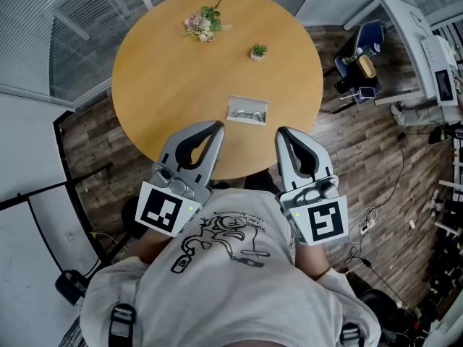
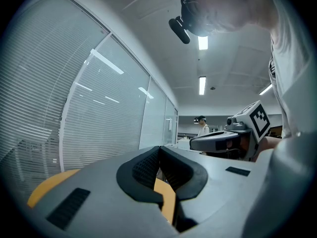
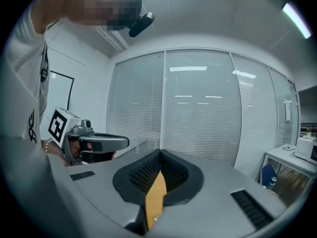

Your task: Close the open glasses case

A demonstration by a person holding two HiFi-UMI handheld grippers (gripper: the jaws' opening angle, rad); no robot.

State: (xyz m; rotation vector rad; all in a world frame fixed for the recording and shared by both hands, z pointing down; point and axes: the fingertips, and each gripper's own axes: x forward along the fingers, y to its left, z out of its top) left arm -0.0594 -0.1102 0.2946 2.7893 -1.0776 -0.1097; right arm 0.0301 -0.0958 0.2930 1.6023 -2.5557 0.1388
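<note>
The open glasses case (image 1: pixel 247 111) lies on the round wooden table (image 1: pixel 159 78), near its front edge, with a pair of glasses inside. My left gripper (image 1: pixel 216 126) hovers just short of the case's left end, jaws shut on nothing. My right gripper (image 1: pixel 283 131) is held to the right of the case, also shut and empty. Both point up and away from the table. In the left gripper view the left gripper (image 2: pixel 159 148) has its tips pressed together; in the right gripper view the right gripper (image 3: pixel 160 152) shows the same. Neither gripper view shows the case.
A bunch of dried flowers (image 1: pixel 203 24) and a small potted plant (image 1: pixel 258 50) sit at the table's far side. A blue chair (image 1: pixel 359 60) with items and a white desk (image 1: pixel 419 42) stand at the right. Cables (image 1: pixel 369 223) lie on the wooden floor. Glass walls with blinds (image 3: pixel 198 113) surround the room.
</note>
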